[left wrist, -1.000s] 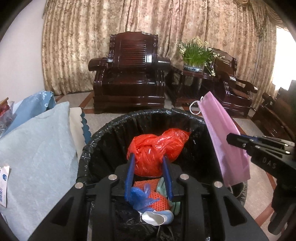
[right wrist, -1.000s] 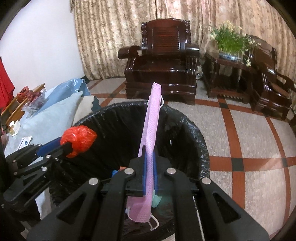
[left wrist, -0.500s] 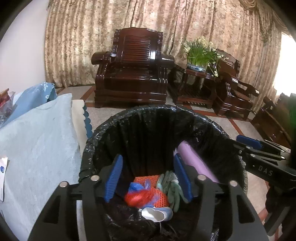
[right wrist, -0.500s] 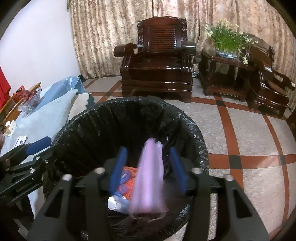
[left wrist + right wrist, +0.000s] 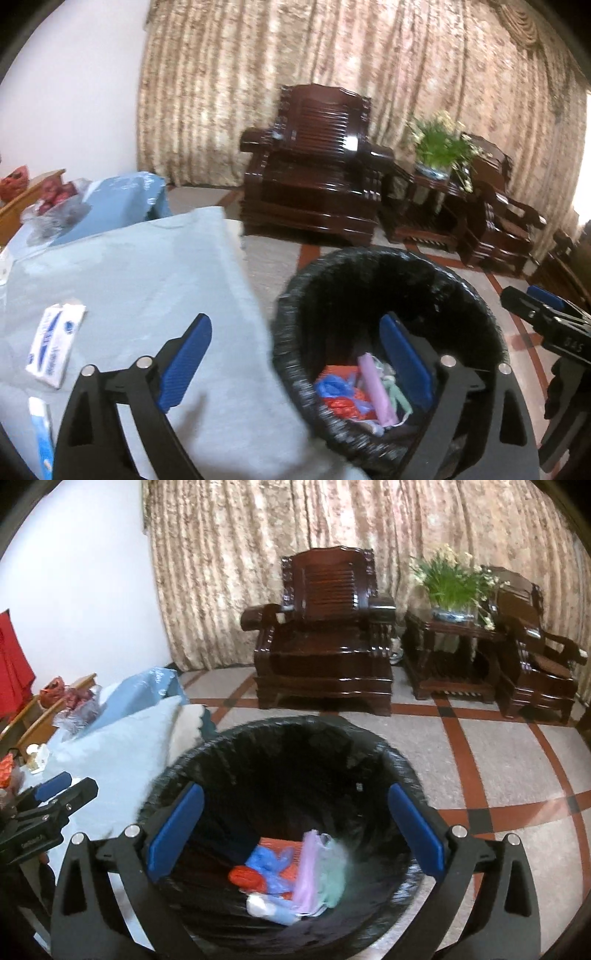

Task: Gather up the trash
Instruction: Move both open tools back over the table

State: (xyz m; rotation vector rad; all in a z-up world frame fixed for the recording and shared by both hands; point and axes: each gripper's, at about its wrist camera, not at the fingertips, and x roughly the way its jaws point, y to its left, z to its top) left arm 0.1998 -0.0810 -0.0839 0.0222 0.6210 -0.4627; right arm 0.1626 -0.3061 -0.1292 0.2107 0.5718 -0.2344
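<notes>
**A:** Trash bin first: where does it sit for you?

**B:** Directly under my right gripper, black liner filling the middle of that view. At its bottom lie a pink mask, a red bag, a blue wad and a pale green glove. In my left view the bin is off at four o'clock, with only one blue pad over its rim.

**A:** And your jaws?

**B:** Both pairs spread wide, nothing between the pads on either side.

**A:** What is there to collect, then?

**B:** On the pale blue cloth beside the bin I see a small tissue packet at about nine o'clock from my left gripper, and a blue-and-white strip at eight, near the frame's edge. Whether they are trash I can only guess.

**A:** Which hand is nearer?

**B:** The left, clearly; it hangs over the cloth's edge, while my right is centred over the bin. The packet's long axis runs roughly from one o'clock to seven, so I judge my left jaws would need to swing left and close across its short sides.
</notes>
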